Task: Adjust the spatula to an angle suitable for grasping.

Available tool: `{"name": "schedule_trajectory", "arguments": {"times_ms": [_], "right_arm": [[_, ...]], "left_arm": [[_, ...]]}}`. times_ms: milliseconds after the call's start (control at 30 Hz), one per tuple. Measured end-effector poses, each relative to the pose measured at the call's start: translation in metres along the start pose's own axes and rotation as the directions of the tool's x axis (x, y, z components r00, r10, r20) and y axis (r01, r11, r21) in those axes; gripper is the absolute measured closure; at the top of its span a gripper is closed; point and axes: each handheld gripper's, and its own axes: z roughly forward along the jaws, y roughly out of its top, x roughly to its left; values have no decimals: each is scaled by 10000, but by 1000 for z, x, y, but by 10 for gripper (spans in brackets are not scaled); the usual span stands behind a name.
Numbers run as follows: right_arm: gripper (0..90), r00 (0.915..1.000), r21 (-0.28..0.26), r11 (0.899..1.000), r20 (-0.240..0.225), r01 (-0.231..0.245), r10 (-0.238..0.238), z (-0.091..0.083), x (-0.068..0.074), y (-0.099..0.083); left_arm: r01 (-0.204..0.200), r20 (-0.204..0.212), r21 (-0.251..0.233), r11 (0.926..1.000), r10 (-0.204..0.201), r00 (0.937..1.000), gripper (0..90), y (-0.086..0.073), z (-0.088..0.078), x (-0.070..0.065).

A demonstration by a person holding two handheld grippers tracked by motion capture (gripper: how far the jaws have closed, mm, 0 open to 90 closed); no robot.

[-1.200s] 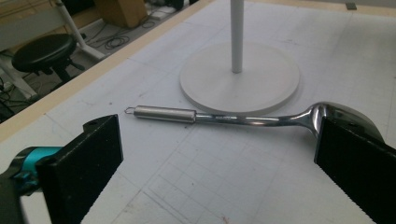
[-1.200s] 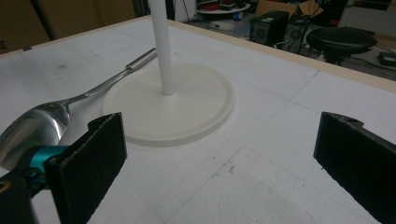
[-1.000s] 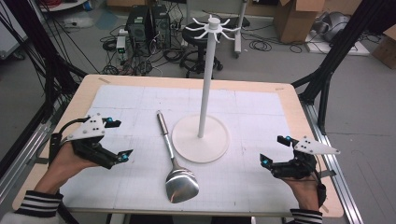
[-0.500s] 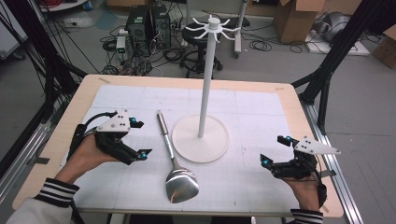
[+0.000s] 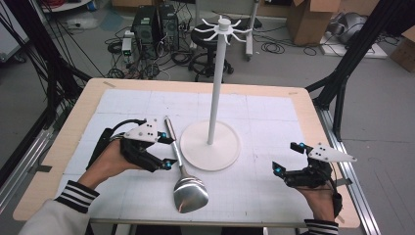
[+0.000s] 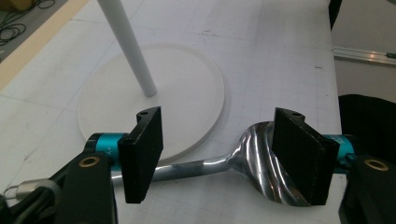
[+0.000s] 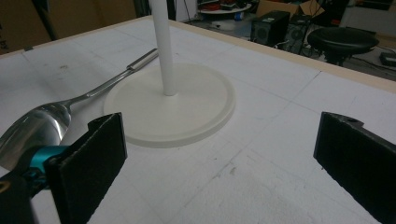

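Straddling the handle of the shiny steel spoon (image 5: 183, 176), your left tool (image 5: 165, 151) has its jaws partly apart; they have just been closing, yet the pads do not press on the metal. In the left gripper view the spoon's (image 6: 243, 161) handle runs crosswise between the two black pads (image 6: 144, 151), lower than they are, and you can see a gap on each side of it. Your right tool (image 5: 286, 157) rests near the right edge of the white gridded counter (image 5: 274, 112) with its jaws wide apart and nothing between them.

From above, the spoon lies flat on the counter, its bowl toward you and its handle pointing away, just left of the round white base of the tall white stand (image 5: 210, 145). The neck passes close by the base's rim; whether they touch you cannot tell. Your left tool sits over the middle of the handle, with the bowl just beyond the jaw nearer you.

The spoon is polished metal, with a broad mirror-bright bowl that shows dark reflections and a straight, thicker, rounded handle (image 7: 140, 59).
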Motion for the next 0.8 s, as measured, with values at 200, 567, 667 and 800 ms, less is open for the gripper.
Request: {"name": "schedule_trajectory", "arguments": {"times_ms": [200,567,667,800], "right_arm": [[15,9999,64,10000,-71,72,-72,2,1,0],[15,9999,67,9999,-127,78,-77,4,2,1],[15,9999,72,9999,-145,84,-83,4,3,1],[15,9998,84,9999,-151,120,-119,4,4,2]], "left_arm": [[-132,546,411,9991,109,9984,507,2,15,2],[-337,1131,1180,9924,203,9934,736,7,44,0],[-432,1313,1368,9897,251,9910,825,9,54,-1],[-522,1521,1628,9853,272,9880,896,12,67,-3]]}}
